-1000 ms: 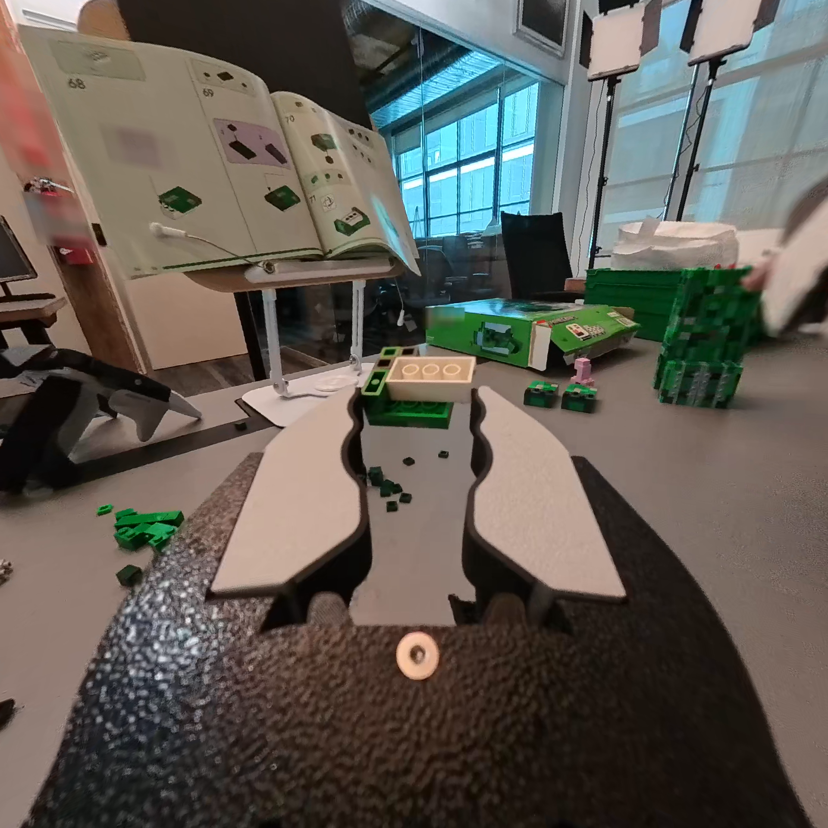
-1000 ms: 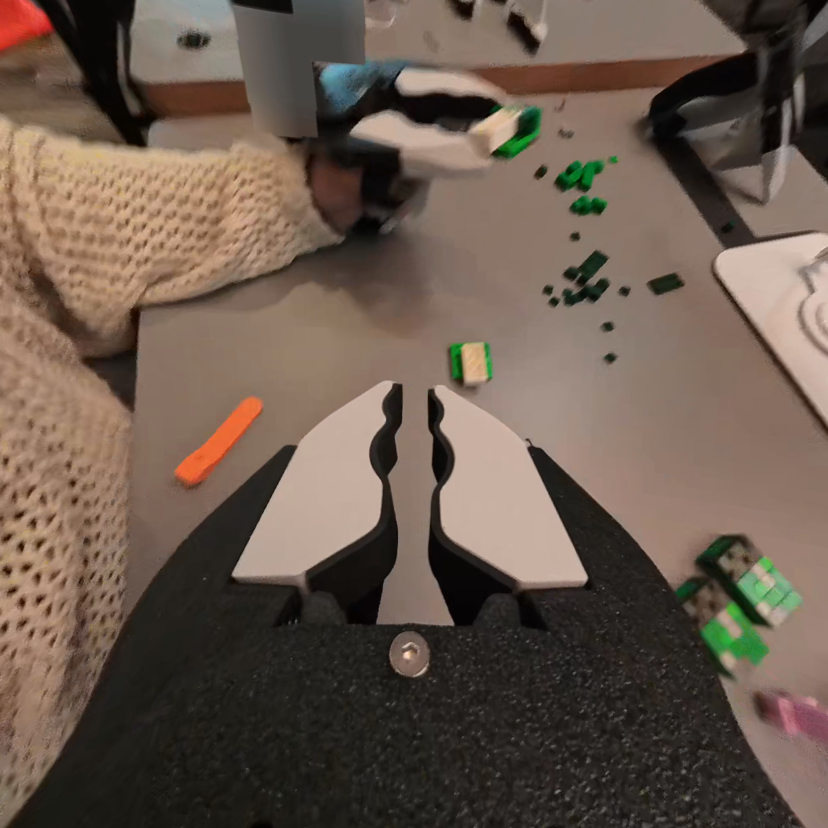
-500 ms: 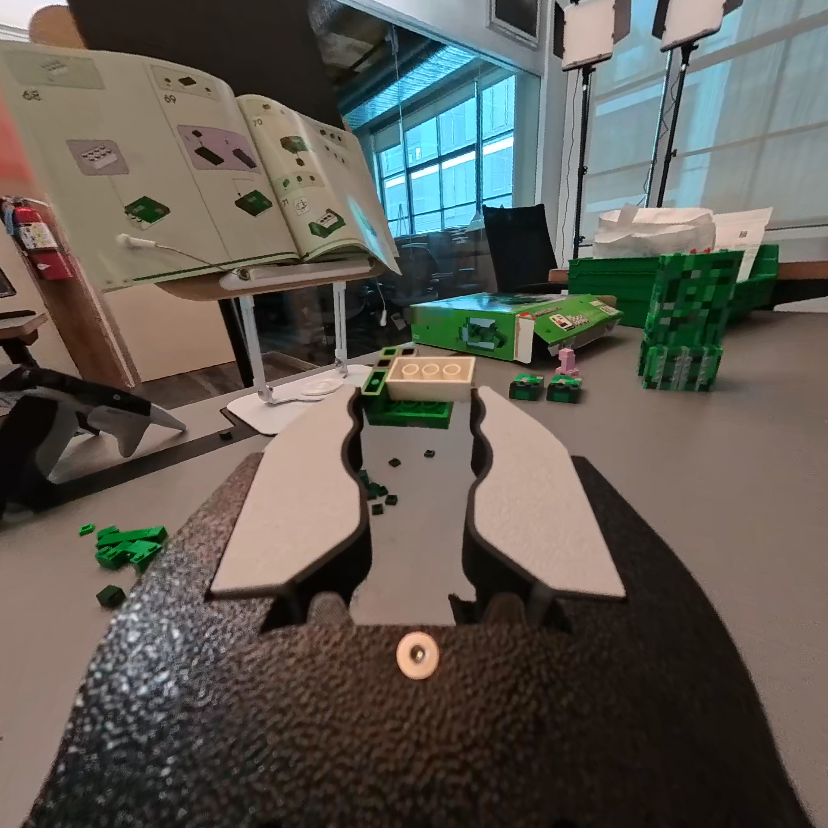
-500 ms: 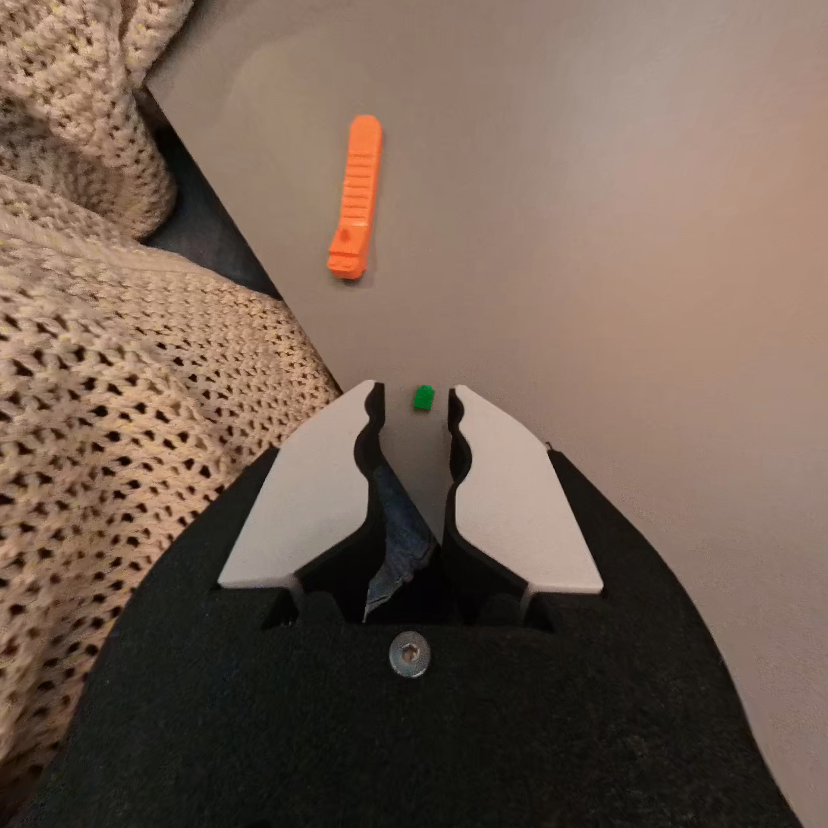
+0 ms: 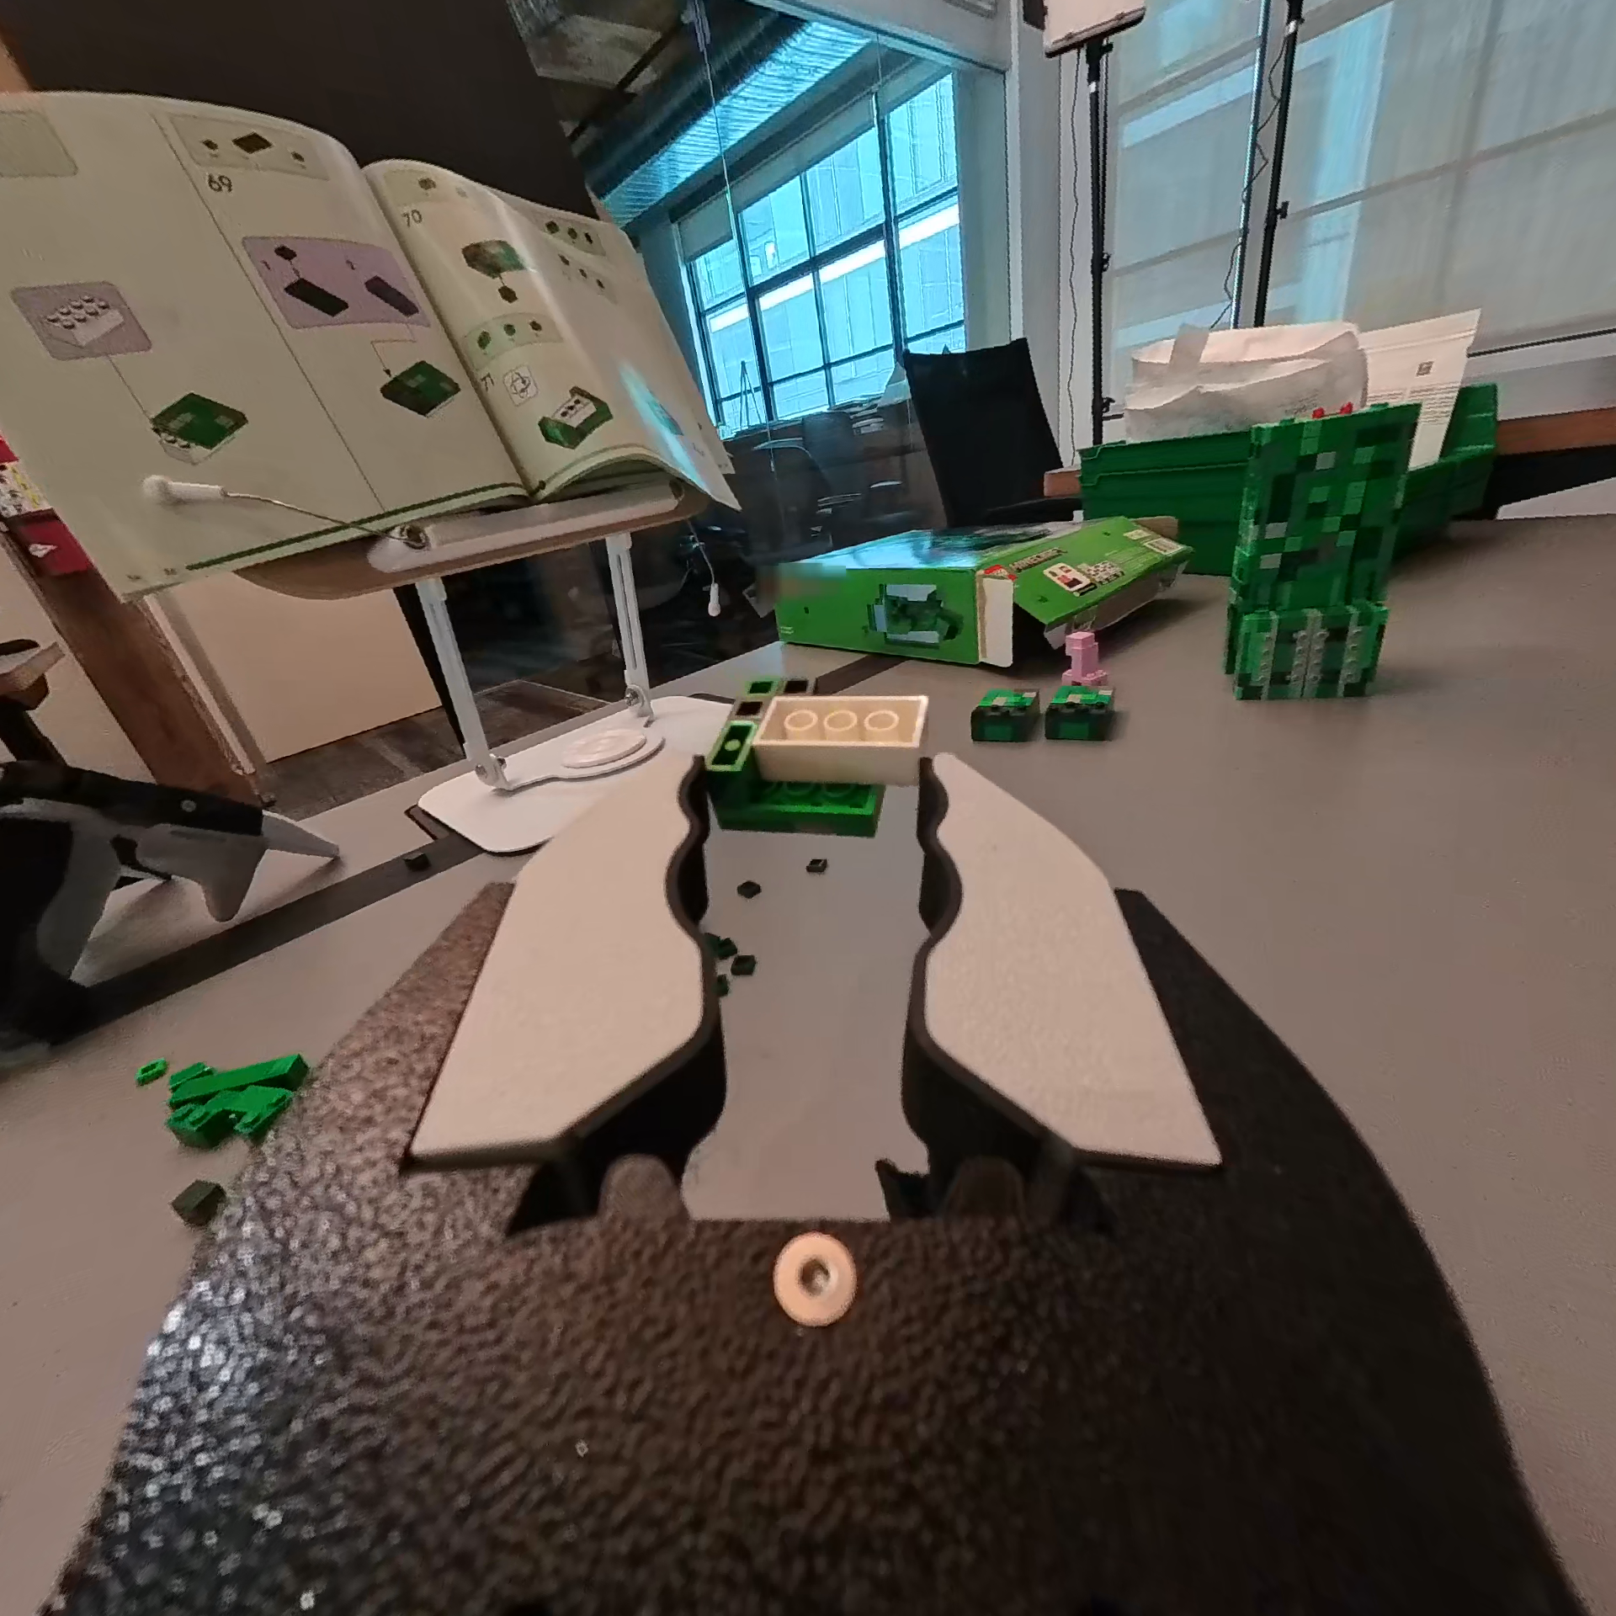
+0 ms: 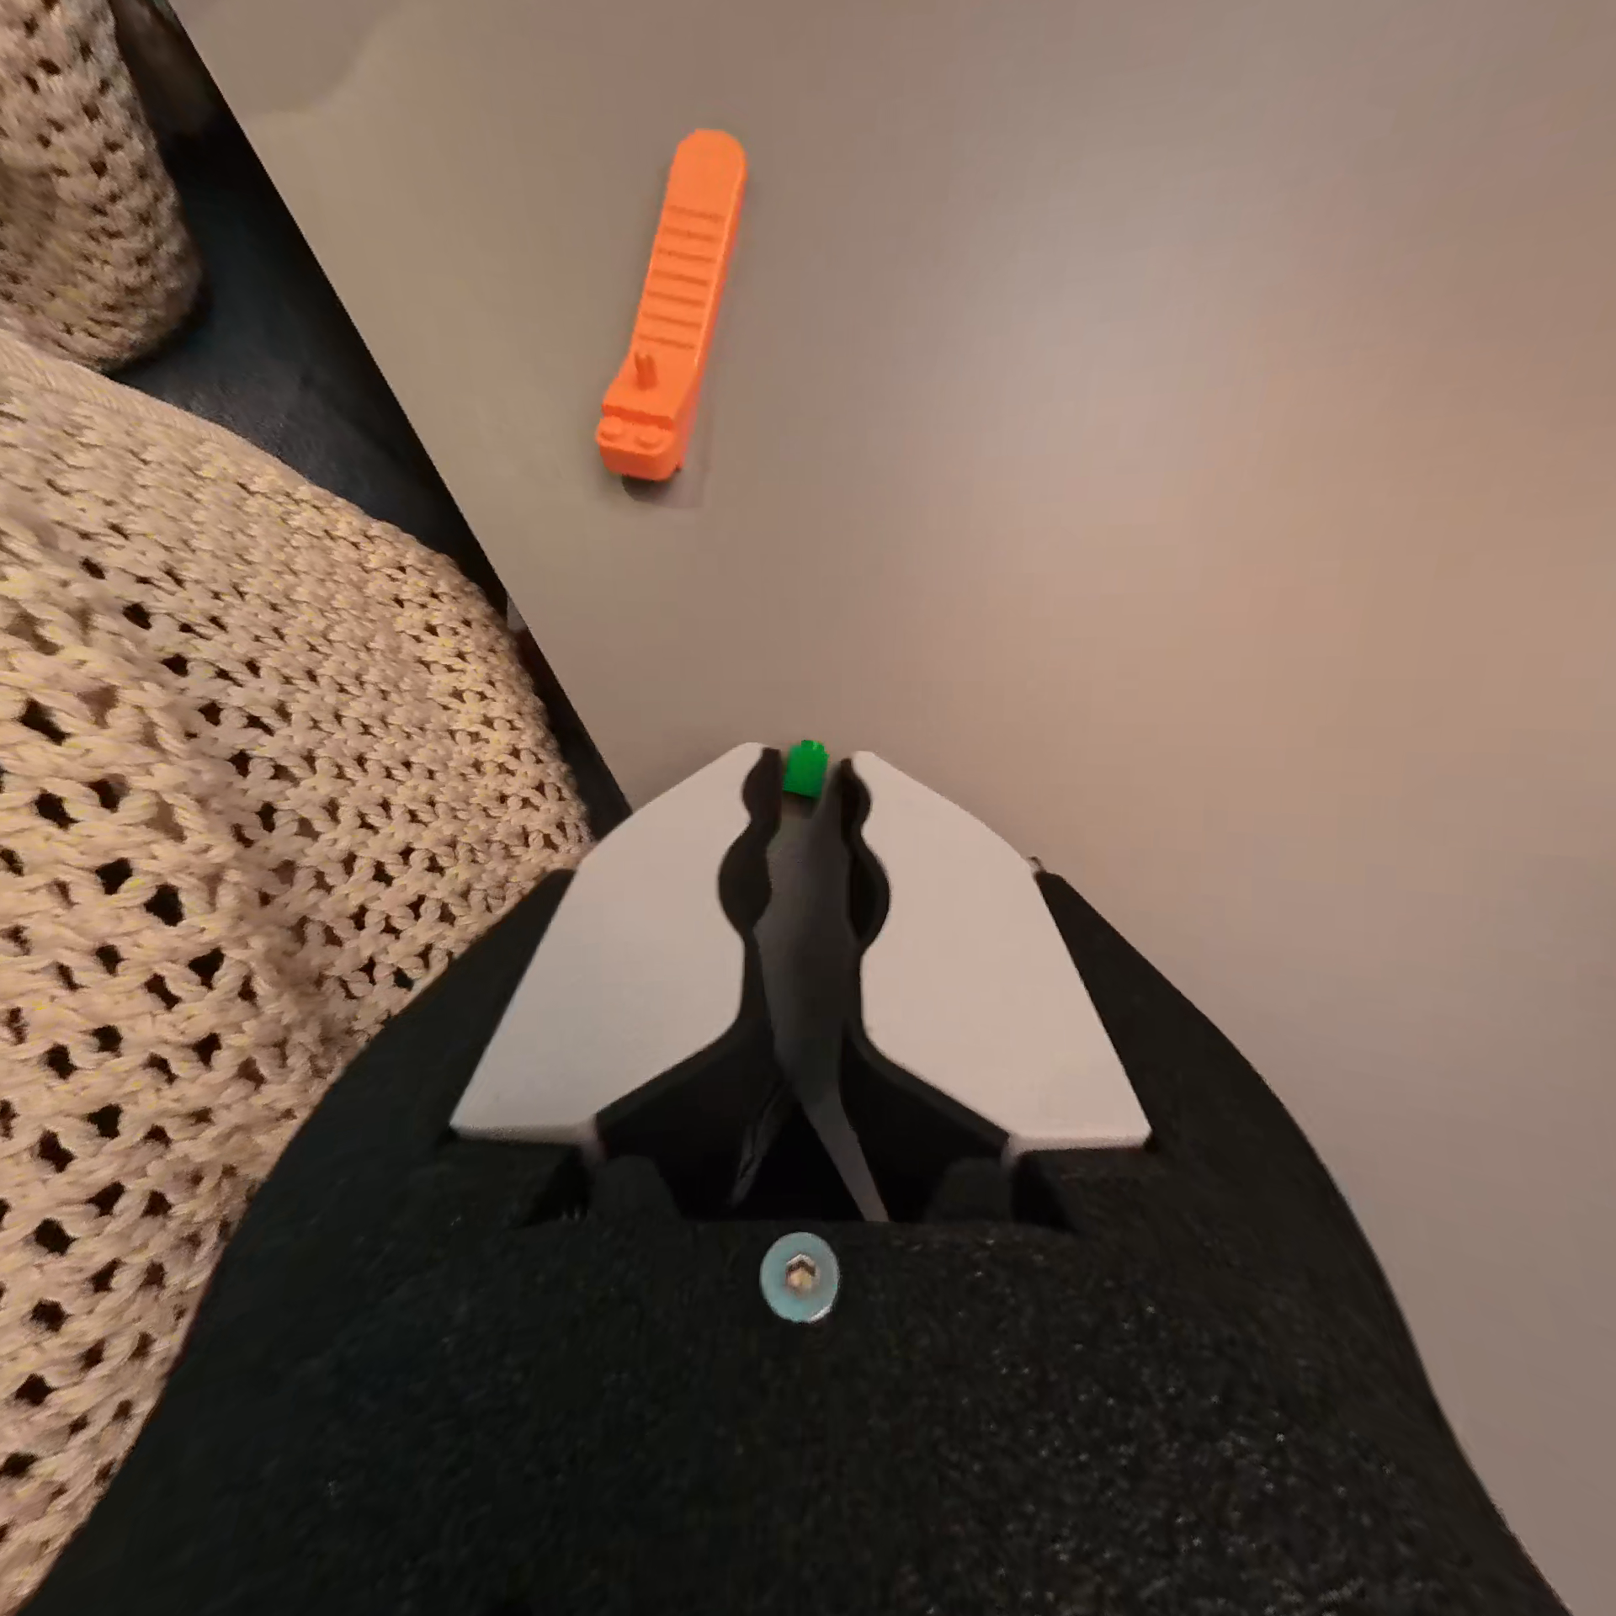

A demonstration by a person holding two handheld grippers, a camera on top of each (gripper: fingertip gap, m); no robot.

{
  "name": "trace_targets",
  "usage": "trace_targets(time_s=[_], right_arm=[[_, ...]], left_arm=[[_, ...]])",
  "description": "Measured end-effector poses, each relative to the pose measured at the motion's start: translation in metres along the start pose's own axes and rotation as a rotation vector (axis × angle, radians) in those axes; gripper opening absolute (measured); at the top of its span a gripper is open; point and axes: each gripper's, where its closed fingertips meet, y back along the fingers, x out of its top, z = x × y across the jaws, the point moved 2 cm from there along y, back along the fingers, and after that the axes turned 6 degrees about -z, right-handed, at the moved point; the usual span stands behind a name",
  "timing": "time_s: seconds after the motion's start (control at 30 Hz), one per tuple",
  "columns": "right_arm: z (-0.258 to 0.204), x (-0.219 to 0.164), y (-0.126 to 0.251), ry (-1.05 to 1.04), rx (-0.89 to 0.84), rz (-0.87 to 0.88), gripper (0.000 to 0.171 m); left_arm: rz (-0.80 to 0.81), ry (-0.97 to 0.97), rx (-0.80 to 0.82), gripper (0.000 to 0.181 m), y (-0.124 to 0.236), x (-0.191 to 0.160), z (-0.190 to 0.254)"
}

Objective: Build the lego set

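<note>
Closed in since the earlier frame: right tongs (image 6: 809,768) narrow, flanking green stud (image 6: 804,769). Tiny, light, slippery; best pinched by flat sides. Left tongs (image 5: 809,774) gripping white-and-green block (image 5: 818,769).

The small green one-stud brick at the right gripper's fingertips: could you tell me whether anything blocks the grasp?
Nothing visible does. The small green one-stud brick sits between the right gripper fingertips; the orange brick separator lies well beyond.

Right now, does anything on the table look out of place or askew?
Yes: the green cardboard box lies on its side, end flap open. Small green bricks lie strewn loose, and the orange plastic brick separator lies apart by the table's near edge.
</note>
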Motion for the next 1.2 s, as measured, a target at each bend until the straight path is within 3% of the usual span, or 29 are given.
trace_targets(time_s=[0.13,0.3,0.53,0.6,0.77,1.03,1.2], right_arm=[[0.013,0.009,0.001,0.051,-0.051,0.013,0.008],[0.061,0.058,-0.011,0.170,-0.171,0.087,0.008],[0.107,0.118,-0.040,0.217,-0.131,0.164,0.008],[0.113,0.124,-0.046,0.212,-0.098,0.179,0.008],[0.116,0.124,-0.051,0.179,-0.016,0.238,0.030],[0.122,0.120,-0.045,0.101,0.079,0.288,0.021],[0.119,0.123,-0.044,0.198,0.040,0.282,0.022]], left_arm=[[0.006,-0.002,-0.005,0.045,0.000,0.002,0.001],[0.005,-0.030,-0.011,0.045,0.000,0.003,0.005],[-0.031,-0.063,-0.017,0.045,-0.002,-0.002,0.008],[-0.038,-0.065,-0.021,0.046,-0.003,-0.003,0.009],[-0.064,-0.095,-0.046,0.046,-0.006,-0.007,0.016],[-0.118,-0.164,-0.085,0.046,-0.011,-0.015,0.028],[-0.125,-0.173,-0.089,0.046,-0.011,-0.016,0.029]])
